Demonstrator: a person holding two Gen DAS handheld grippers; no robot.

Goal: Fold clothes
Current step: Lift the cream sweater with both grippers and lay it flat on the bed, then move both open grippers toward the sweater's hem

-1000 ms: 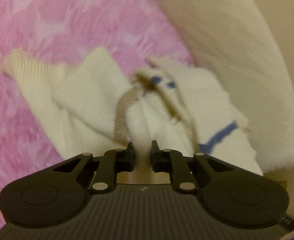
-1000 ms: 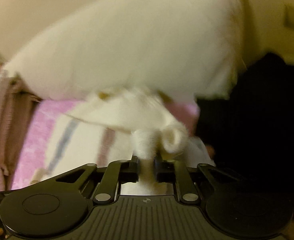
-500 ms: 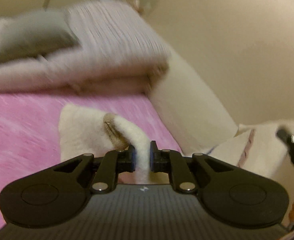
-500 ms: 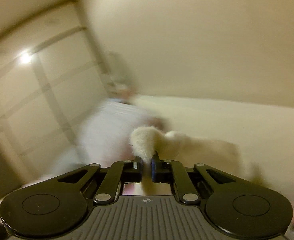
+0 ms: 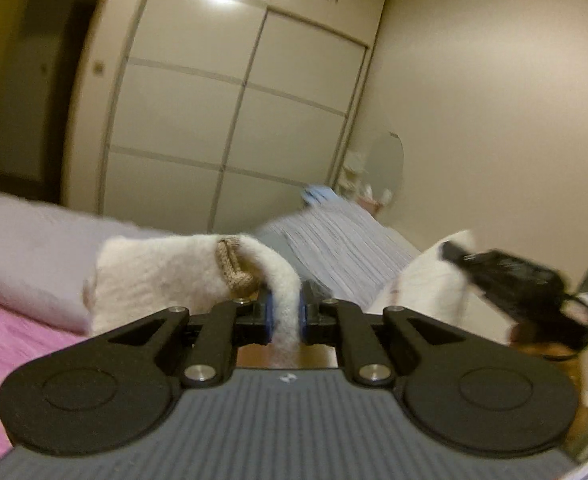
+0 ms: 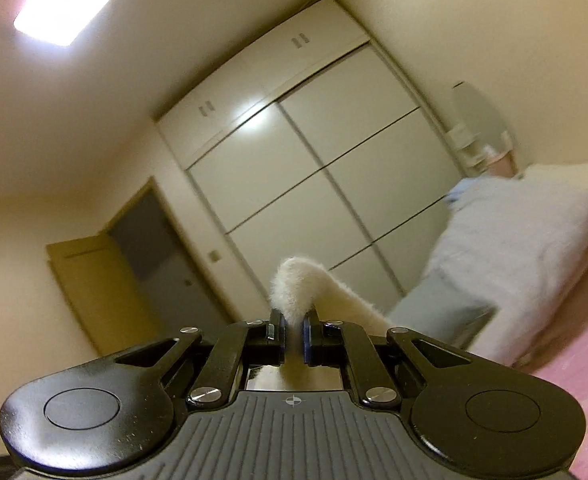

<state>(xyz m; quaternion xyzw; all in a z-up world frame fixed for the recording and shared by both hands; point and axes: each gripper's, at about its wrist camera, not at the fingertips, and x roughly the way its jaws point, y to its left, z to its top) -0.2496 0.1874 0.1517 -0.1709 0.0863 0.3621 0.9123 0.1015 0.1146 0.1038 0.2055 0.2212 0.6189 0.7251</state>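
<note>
Fleece garment [image 5: 162,276] hung soft, light, limp between both grippers, above pink bed [image 5: 10,344]. Left gripper [image 5: 284,314] pinched collar edge; right gripper [image 6: 294,334] clamped fuzzy edge. Best held by edges, corners.

A home bedroom: bed with pink cover [image 5: 10,344] at near left, folded bedding [image 5: 345,236] piled beyond, built-in wardrobe with sliding doors [image 5: 234,112] along the far wall, doorway [image 6: 154,256] at far left, ceiling light [image 6: 64,2]

Open air toward wardrobe [image 5: 234,120], folded bedding [image 5: 341,240] heaped ahead, wall [image 5: 513,120] rightward
</note>
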